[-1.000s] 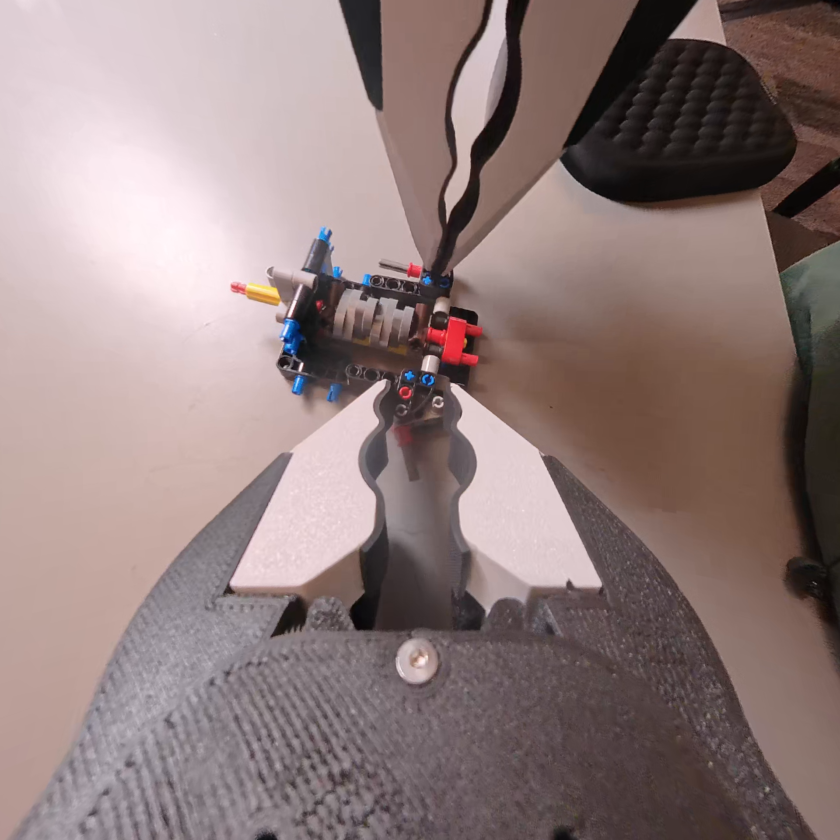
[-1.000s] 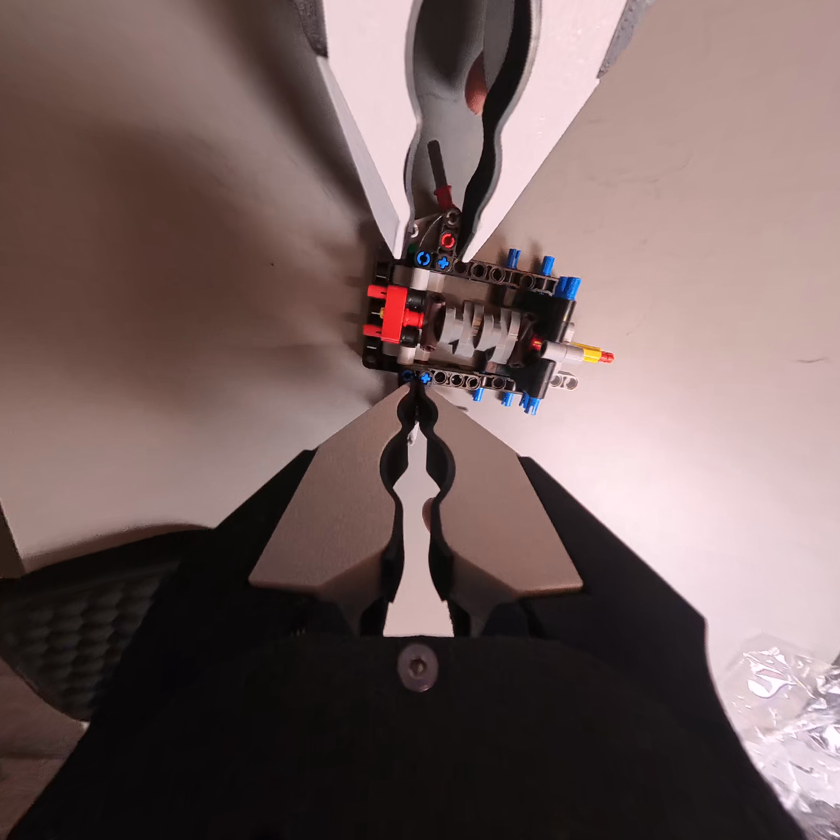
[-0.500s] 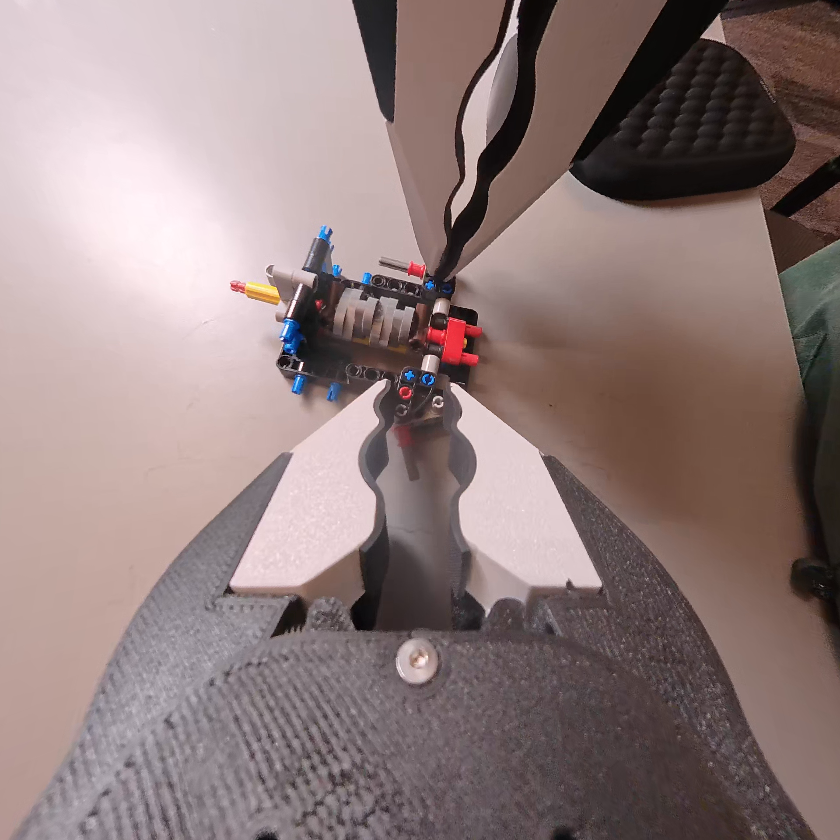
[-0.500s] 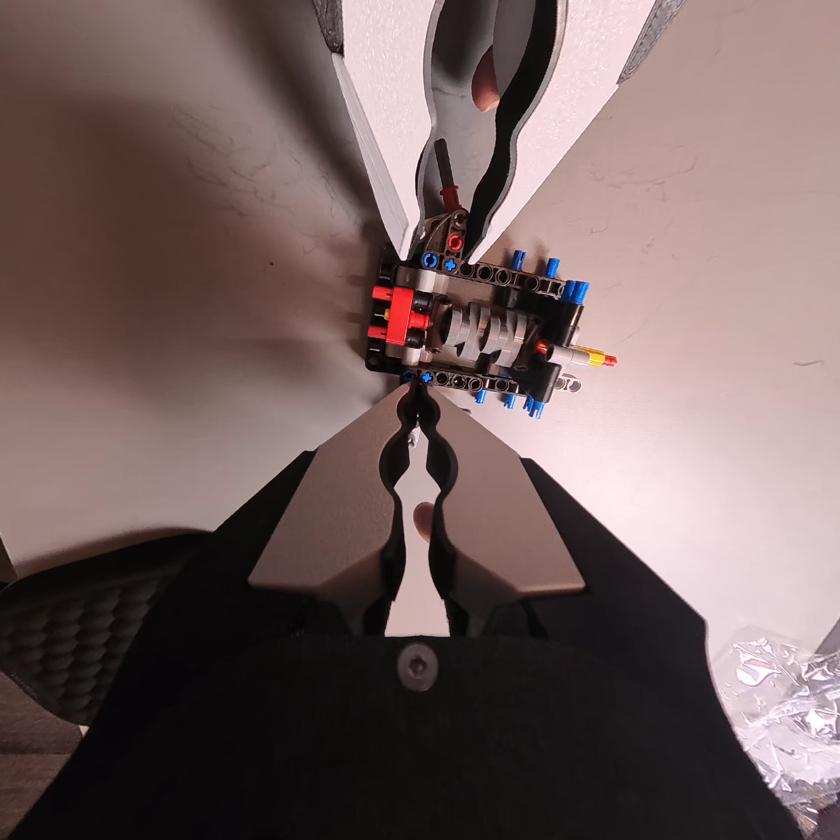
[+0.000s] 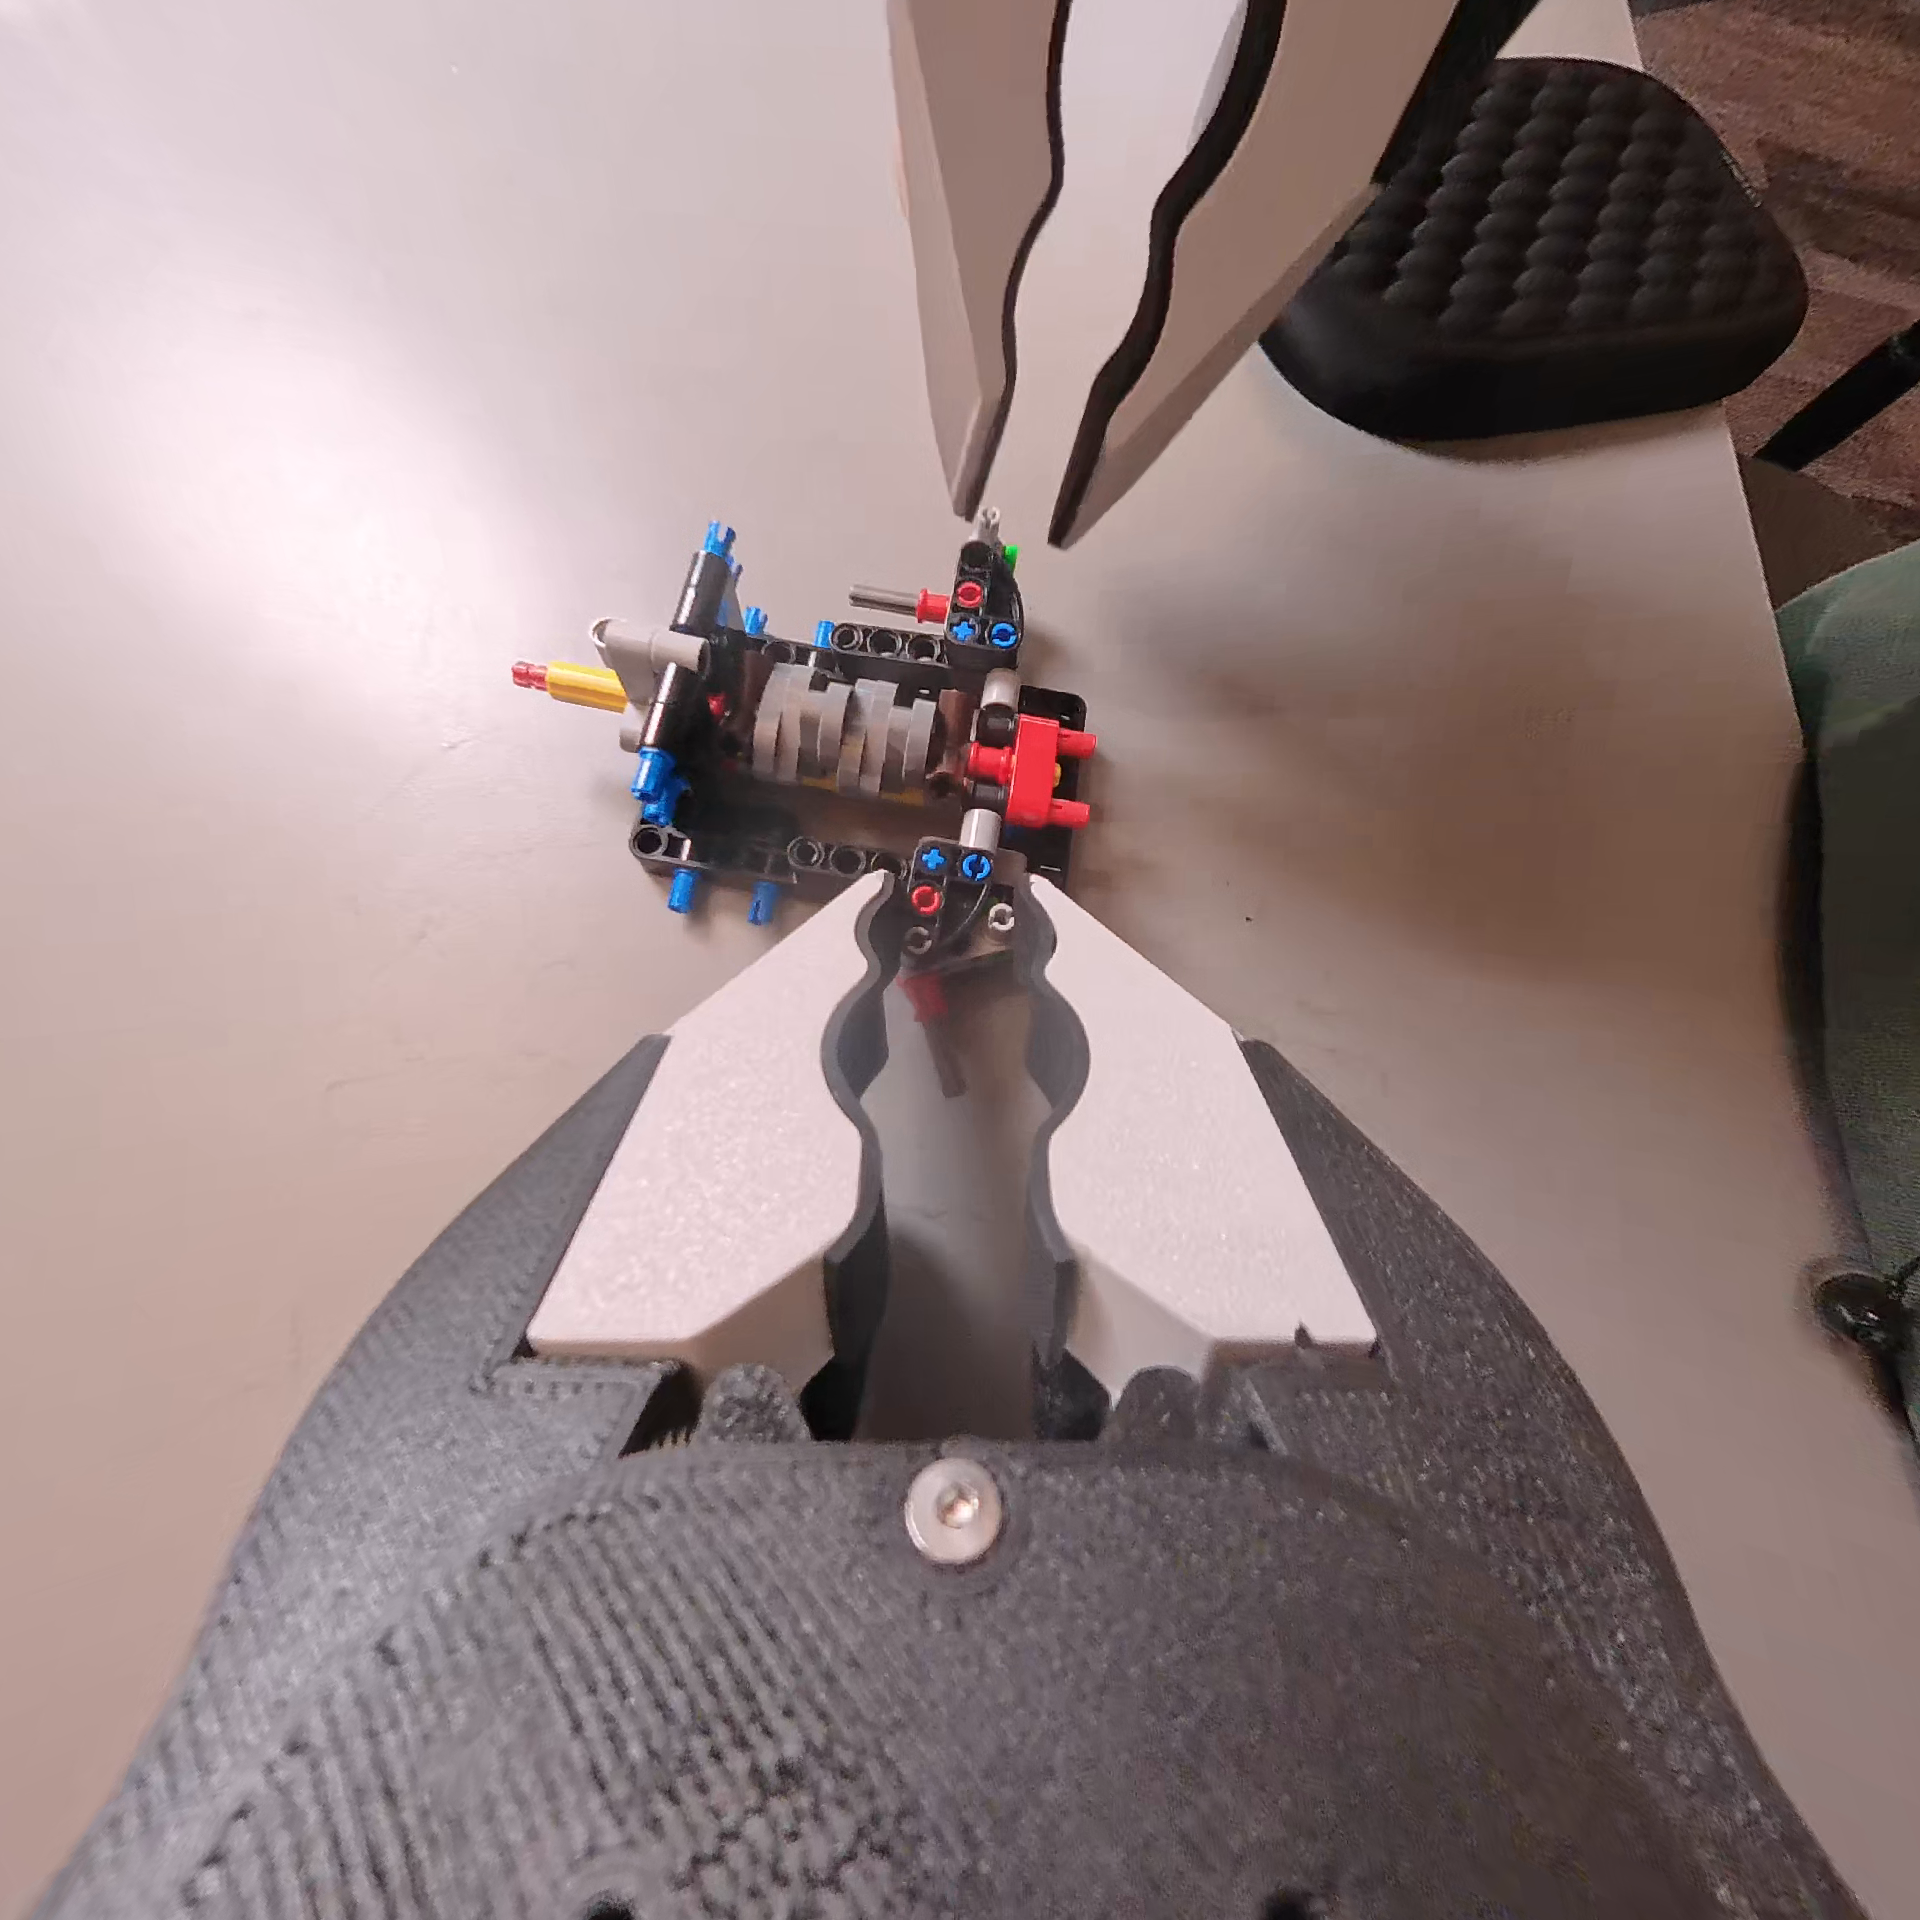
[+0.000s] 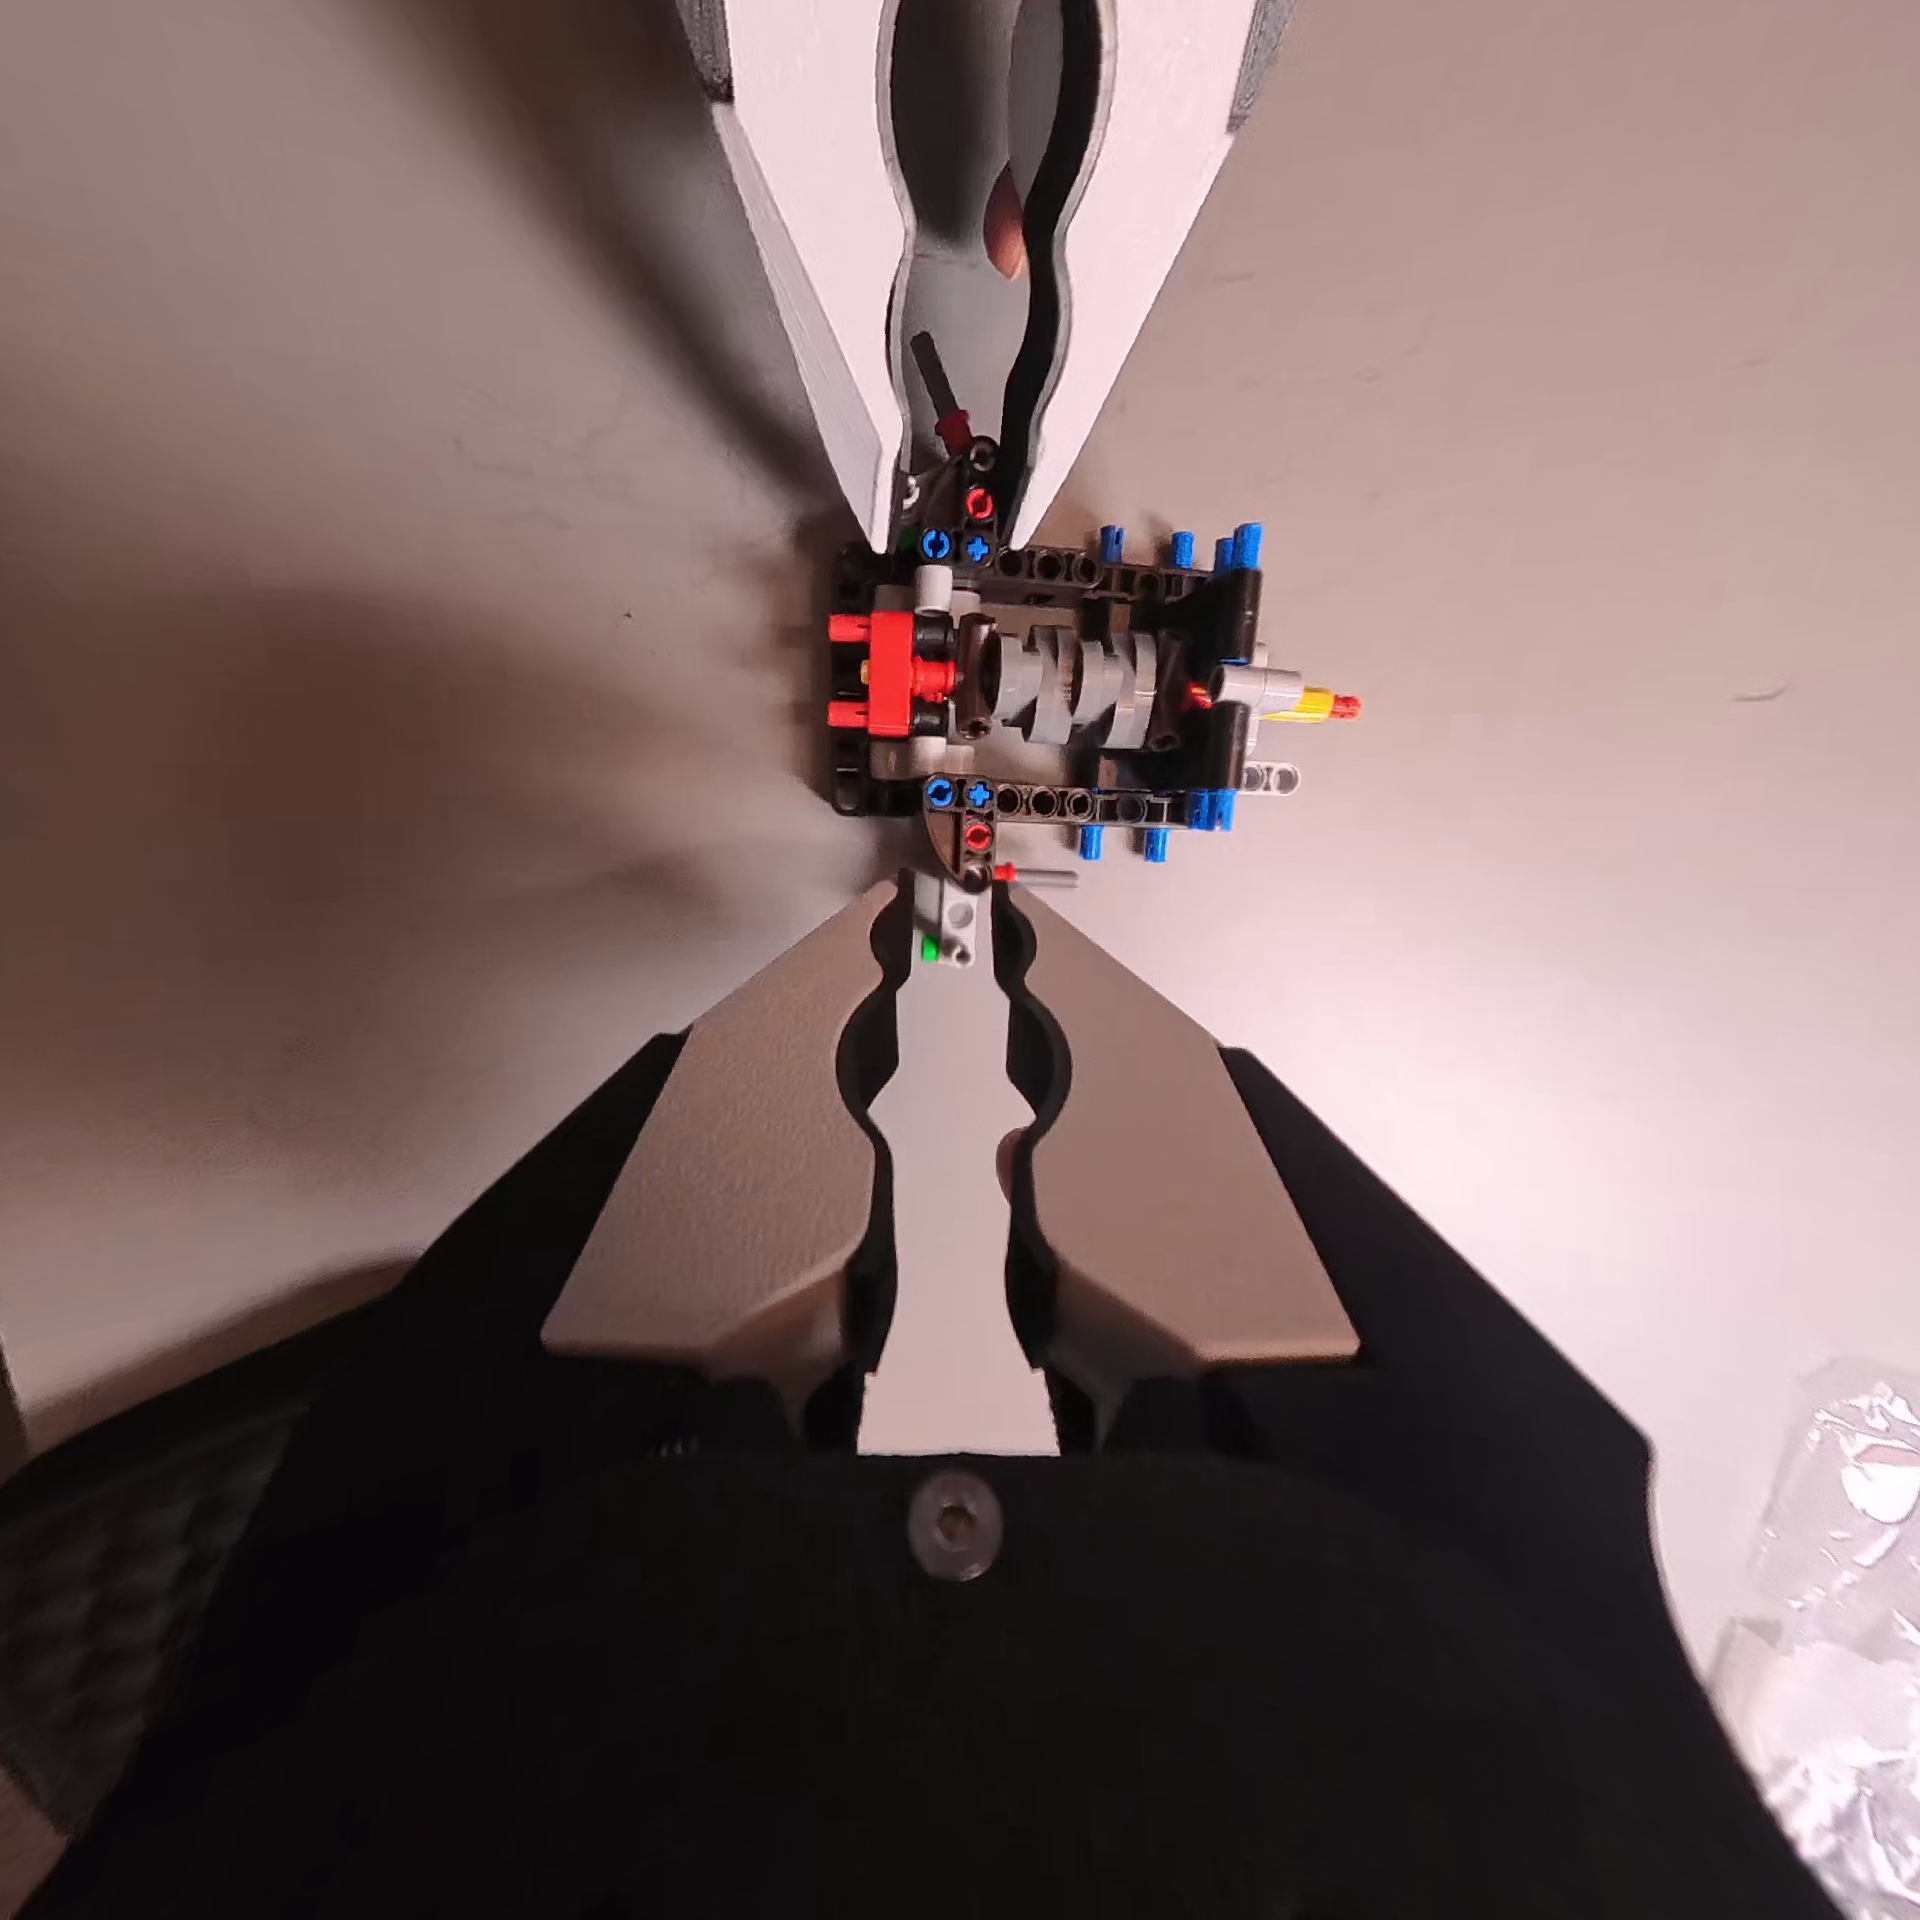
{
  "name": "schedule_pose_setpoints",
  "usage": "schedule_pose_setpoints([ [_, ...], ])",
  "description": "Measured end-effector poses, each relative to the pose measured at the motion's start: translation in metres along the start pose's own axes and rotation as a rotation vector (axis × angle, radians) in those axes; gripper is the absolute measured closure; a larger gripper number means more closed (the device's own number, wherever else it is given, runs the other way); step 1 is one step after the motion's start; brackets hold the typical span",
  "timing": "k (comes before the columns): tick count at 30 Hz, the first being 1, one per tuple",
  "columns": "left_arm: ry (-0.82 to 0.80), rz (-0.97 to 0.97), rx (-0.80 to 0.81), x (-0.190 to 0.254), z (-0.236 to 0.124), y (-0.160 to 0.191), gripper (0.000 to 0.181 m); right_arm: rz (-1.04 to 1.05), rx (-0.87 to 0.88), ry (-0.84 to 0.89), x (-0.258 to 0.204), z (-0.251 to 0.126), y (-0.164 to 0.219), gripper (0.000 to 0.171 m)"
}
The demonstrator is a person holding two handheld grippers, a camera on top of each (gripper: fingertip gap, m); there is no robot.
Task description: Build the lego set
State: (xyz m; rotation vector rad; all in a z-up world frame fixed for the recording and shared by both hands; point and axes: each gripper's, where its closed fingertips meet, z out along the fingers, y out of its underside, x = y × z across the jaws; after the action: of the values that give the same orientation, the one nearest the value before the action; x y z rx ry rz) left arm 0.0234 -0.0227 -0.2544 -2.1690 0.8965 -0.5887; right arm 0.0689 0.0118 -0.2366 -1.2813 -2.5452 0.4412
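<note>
Fingers of the left gripper [image 5: 956,904] clamp the near corner bracket of the lego assembly [image 5: 842,727].
Right gripper [image 6: 940,899] fingers are spread, released, flanking the opposite bracket's grey end; assembly rests flat on the table [image 5: 312,364].

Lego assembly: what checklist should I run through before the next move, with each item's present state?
1. Left hand-held gripper clamps the Lego assembly at its near end: ok.
2. Right hand-held gripper open: ok.
3. Grey-and-green piece between its fingertips fully seated: cannot tell.
4. Assembly flat on the table: ok.
5. Next loose part in view: not ok; only clear plastic wrap shows.
</note>
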Motion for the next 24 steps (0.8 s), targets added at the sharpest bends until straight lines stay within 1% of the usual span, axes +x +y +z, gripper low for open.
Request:
schedule_pose_setpoints([
  [2, -0.001, 0.003, 0.002, 0.000, 0.000, 0.000, 0.162, 0.010, 0.016, 0.020, 0.004, 0.004, 0.000, 0.159],
  [4, -0.004, 0.007, 0.003, 0.000, 0.000, 0.000, 0.162, 0.012, 0.022, -0.006, 0.002, 0.007, 0.001, 0.160],
  [5, -0.005, 0.007, 0.005, 0.000, 0.000, 0.000, 0.162, 0.004, 0.024, -0.007, 0.002, 0.008, 0.001, 0.163],
  [13, 0.007, -0.002, 0.019, 0.000, -0.001, -0.001, 0.162, -0.049, -0.003, -0.028, 0.000, 0.012, 0.003, 0.164],
  [16, 0.006, -0.017, 0.016, 0.000, -0.001, -0.001, 0.162, -0.063, -0.008, -0.009, -0.001, 0.012, 0.004, 0.165],
  [21, -0.005, -0.023, 0.006, 0.001, -0.001, -0.001, 0.162, 0.009, 0.047, 0.008, -0.004, 0.011, 0.003, 0.164],
  [24, -0.005, -0.038, 0.005, 0.001, -0.002, 0.000, 0.161, 0.056, 0.089, -0.013, -0.012, 0.010, 0.002, 0.164],
])
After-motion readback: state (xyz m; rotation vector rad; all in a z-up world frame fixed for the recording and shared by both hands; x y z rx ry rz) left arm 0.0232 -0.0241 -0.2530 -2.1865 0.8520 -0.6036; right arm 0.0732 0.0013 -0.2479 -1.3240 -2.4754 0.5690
